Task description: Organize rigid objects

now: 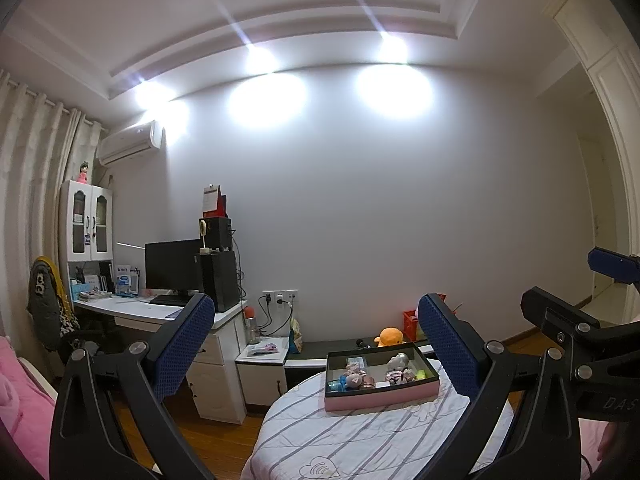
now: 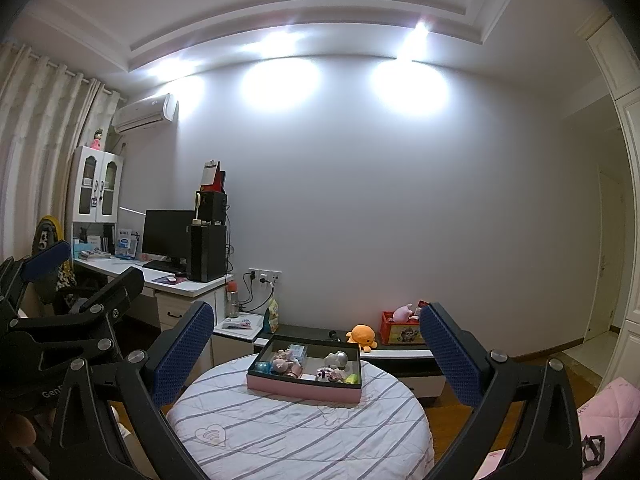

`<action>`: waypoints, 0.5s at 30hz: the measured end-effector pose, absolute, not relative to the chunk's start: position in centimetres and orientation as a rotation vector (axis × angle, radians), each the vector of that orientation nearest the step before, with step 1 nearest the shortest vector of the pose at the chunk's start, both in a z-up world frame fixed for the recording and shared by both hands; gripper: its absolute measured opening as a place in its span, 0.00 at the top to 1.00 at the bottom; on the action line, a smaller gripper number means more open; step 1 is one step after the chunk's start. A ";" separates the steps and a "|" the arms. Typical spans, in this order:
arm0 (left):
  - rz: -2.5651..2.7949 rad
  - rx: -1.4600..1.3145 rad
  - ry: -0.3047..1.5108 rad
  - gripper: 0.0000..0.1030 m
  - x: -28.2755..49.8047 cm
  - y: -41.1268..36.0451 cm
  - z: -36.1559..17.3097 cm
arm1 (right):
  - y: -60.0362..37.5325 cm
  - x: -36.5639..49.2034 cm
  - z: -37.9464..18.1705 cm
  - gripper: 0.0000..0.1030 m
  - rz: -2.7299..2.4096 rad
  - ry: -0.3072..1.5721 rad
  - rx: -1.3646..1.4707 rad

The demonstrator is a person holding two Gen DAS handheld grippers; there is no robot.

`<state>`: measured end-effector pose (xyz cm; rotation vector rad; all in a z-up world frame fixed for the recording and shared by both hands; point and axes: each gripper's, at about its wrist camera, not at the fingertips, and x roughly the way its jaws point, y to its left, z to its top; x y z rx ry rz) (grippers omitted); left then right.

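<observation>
A pink tray with a dark inside (image 1: 380,397) (image 2: 304,391) sits on a round table with a striped white cloth (image 1: 352,440) (image 2: 300,436). It holds several small items: a silver figure (image 1: 399,359) (image 2: 337,359), pinkish trinkets (image 1: 354,376) (image 2: 285,366), a blue ball (image 2: 262,367). My left gripper (image 1: 316,344) is open and empty, held above the near side of the table. My right gripper (image 2: 316,350) is open and empty, also raised short of the tray. Each gripper shows at the edge of the other's view.
An orange plush (image 1: 390,337) (image 2: 362,336) and a red box (image 2: 400,332) sit on a low bench by the wall. A white desk (image 1: 160,312) with monitor and speakers stands left. Pink bedding (image 1: 20,400) (image 2: 608,412) lies at the sides.
</observation>
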<state>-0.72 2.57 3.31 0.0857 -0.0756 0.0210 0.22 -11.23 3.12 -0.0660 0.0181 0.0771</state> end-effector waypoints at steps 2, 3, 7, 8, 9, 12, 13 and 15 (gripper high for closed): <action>0.021 0.085 -0.075 0.00 -0.7 2.6 3.3 | -11.2 0.2 3.1 0.00 0.077 0.019 -0.067; 0.022 0.085 -0.076 0.00 -0.7 2.5 3.3 | -11.2 0.2 3.1 0.00 0.076 0.019 -0.068; 0.021 0.085 -0.075 0.00 -0.7 2.6 3.3 | -11.2 0.2 3.1 0.00 0.077 0.019 -0.068; 0.022 0.085 -0.076 0.00 -0.7 2.6 3.3 | -11.1 0.2 3.1 0.00 0.077 0.020 -0.067; 0.022 0.086 -0.075 0.00 -0.7 2.6 3.3 | -11.1 0.2 3.1 0.00 0.076 0.019 -0.067; 0.022 0.086 -0.077 0.00 -0.7 2.6 3.3 | -11.1 0.2 3.1 0.00 0.076 0.020 -0.067; 0.023 0.086 -0.076 0.00 -0.7 2.6 3.3 | -11.2 0.2 3.1 0.00 0.076 0.020 -0.066; 0.025 0.087 -0.077 0.00 -0.7 2.6 3.3 | -11.1 0.2 3.1 0.00 0.076 0.020 -0.068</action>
